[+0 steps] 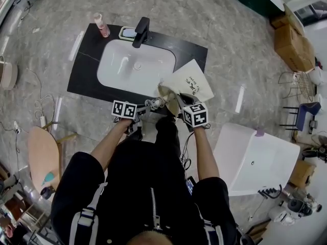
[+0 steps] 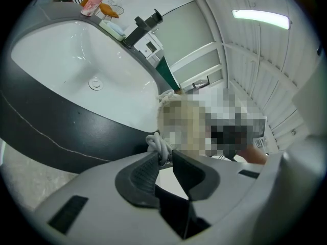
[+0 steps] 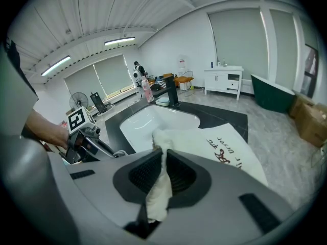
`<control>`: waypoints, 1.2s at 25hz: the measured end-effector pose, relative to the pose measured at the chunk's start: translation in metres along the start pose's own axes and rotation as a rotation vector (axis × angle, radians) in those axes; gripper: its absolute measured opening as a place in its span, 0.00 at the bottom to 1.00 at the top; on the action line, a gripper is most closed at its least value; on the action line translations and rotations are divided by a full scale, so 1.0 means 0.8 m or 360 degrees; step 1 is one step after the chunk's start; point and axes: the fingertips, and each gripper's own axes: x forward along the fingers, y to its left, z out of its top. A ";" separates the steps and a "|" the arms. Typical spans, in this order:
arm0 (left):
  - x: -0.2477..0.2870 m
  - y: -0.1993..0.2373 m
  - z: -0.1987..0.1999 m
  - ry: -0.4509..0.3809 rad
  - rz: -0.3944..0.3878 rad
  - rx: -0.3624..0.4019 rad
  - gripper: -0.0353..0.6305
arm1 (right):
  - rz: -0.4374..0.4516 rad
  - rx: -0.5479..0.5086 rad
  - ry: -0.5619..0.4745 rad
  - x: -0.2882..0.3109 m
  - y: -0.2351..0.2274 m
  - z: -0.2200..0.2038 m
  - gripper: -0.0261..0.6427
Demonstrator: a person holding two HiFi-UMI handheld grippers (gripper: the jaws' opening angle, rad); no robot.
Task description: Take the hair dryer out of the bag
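A cream drawstring bag [image 1: 190,80] with dark print lies on the black counter [image 1: 87,75], right of the white basin [image 1: 135,65]. Its mouth faces me at the counter's front edge. My right gripper [image 1: 176,100] is shut on a fold of the bag's cloth [image 3: 162,160], which hangs down between the pads. My left gripper [image 1: 148,106] is to the left of the mouth, shut on the white drawstring cord [image 2: 159,144]; the cord's loop bunches at the fingertips. The printed side of the bag [image 3: 225,147] spreads out beyond my right jaws. No hair dryer shows in any view.
A black faucet [image 1: 141,31], a soap dish [image 1: 127,33] and a pink bottle [image 1: 101,25] stand behind the basin. A white tub [image 1: 255,160] sits on the floor at my right, a wooden stool [image 1: 43,154] at my left, and cardboard boxes [image 1: 294,47] far right.
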 end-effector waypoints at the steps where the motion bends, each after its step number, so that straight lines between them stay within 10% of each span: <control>1: -0.001 0.003 -0.001 0.0000 0.0009 0.0001 0.20 | 0.0001 0.0001 -0.0001 0.000 0.001 -0.001 0.10; 17: -0.019 0.021 0.010 -0.0056 0.0160 0.0199 0.33 | 0.0021 0.0014 0.0010 0.003 0.004 -0.007 0.10; 30: -0.041 -0.020 0.063 -0.0037 0.0251 0.0879 0.53 | 0.0015 0.0017 0.0002 -0.001 -0.002 -0.006 0.10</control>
